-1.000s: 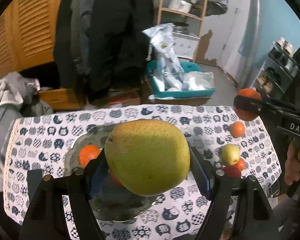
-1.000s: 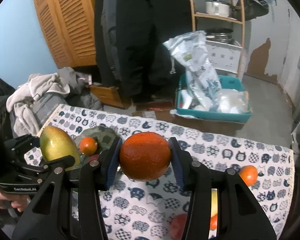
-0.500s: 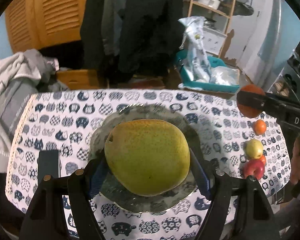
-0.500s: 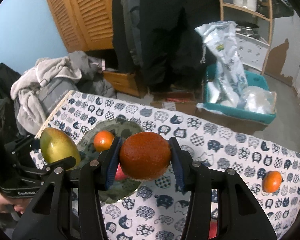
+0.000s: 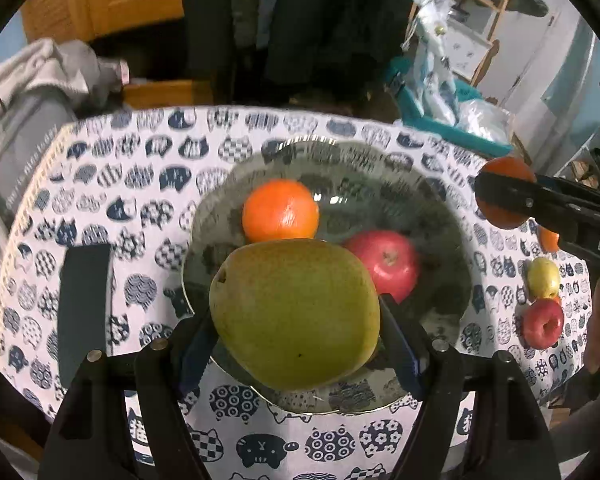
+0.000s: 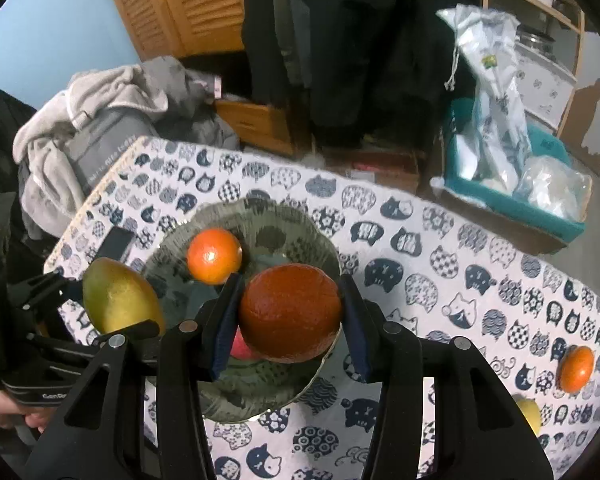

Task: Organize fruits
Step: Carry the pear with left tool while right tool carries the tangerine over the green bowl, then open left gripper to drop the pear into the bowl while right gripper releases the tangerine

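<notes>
left gripper [image 5: 296,344] clenched on the green pear [image 5: 296,312], low in the frame over the glass bowl [image 5: 452,240]; right gripper [image 6: 290,320] clenched on the dark orange [image 6: 290,312], mid-frame over the same bowl. better to lower each fruit into a free spot beside the small orange [image 5: 280,210] and red apple [image 5: 384,262], then release gently.

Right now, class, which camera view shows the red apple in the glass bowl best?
The left wrist view: the red apple sits almost whole in the bowl. In the right wrist view only a sliver peeks out behind the held orange.

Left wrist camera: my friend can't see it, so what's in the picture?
The left gripper holds a big green pear over a glass plate with an orange and a red apple on it. The cat-print tablecloth lies underneath.
</notes>
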Demonstrator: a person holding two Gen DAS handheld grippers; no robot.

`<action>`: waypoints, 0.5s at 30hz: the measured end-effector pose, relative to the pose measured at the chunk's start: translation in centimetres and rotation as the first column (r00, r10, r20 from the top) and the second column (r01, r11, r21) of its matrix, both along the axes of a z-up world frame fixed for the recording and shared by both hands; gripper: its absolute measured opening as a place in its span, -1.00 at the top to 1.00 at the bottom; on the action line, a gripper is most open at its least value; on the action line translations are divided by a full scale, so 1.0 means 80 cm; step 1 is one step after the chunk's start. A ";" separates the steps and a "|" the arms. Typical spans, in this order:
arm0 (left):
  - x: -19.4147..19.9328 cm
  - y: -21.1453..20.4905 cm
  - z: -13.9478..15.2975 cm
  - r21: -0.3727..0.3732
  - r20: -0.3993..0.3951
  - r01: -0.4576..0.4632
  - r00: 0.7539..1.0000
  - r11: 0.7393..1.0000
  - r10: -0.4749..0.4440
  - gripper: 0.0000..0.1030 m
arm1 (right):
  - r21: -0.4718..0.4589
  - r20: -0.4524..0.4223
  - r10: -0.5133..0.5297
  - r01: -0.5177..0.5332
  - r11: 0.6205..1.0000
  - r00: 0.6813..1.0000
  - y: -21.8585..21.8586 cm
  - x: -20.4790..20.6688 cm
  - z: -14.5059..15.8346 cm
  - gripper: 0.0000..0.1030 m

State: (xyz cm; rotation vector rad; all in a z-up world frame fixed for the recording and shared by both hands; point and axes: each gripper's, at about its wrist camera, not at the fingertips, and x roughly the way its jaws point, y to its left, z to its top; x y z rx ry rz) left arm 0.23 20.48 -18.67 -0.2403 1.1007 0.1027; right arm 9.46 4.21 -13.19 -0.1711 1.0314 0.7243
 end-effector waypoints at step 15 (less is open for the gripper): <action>0.008 0.004 -0.049 -0.002 -0.113 -0.016 0.993 1.000 0.016 -0.51 | -0.040 -0.064 0.016 -0.018 0.999 0.998 0.010 0.008 -0.050 0.09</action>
